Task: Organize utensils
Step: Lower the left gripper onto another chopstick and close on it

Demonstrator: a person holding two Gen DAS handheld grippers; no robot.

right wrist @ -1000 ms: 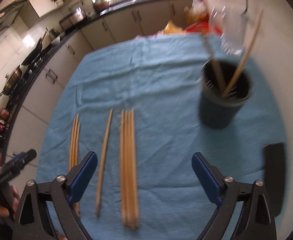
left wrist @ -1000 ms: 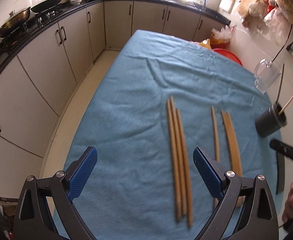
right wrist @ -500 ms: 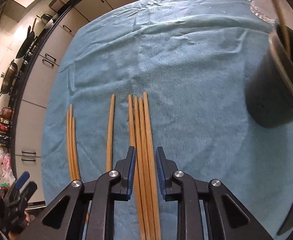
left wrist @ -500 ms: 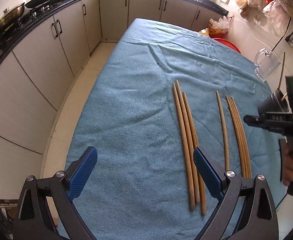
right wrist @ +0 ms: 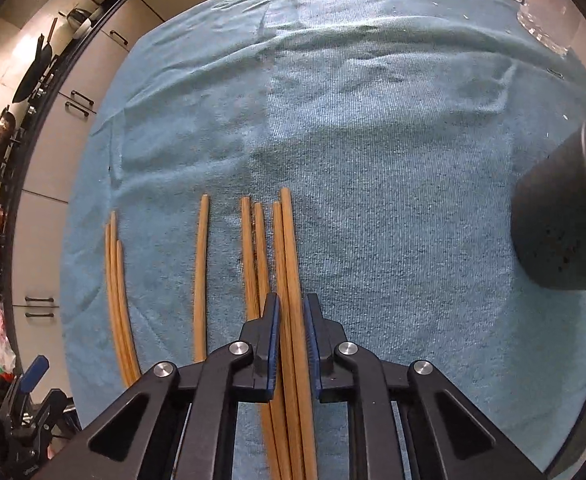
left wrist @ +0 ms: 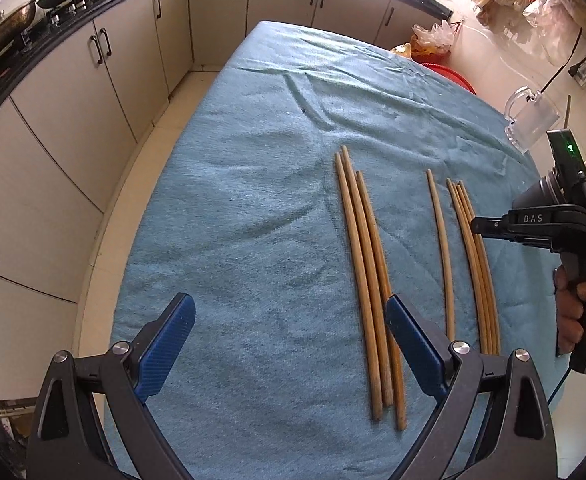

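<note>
The right tool (right wrist: 291,320) is nearly shut, and its jaws have just been closing. Its blue pads (right wrist: 272,340) sit on either side of the rightmost sticks in a bunch of four wooden chopsticks (right wrist: 283,260). Two sticks run through the gap. It is hard to tell if the pads press on them yet or just stand beside them. The bunch lies flat on the desk (right wrist: 373,140), which has a blue cloth over it.

These sticks look light, thin and stiff. They should not bend or break in a gentle squeeze. But they are smooth and round, so they could roll or slip out sideways. A good place to hold them is near the middle, so neither end tips down. Because the sticks touch one another, the tool may take more than one at a time.

The left tool (left wrist: 289,344) is wide open and holds nothing. It hangs above the cloth, with a bunch of three chopsticks (left wrist: 367,280) passing just beside its right pad.

A little further off lies one single chopstick (right wrist: 201,276), alone between the two bunches. Off to the right stands a dark cup (right wrist: 561,224), likely where the sticks belong. Farthest away is a clear glass mug (left wrist: 531,120) at the edge of the desk.
</note>
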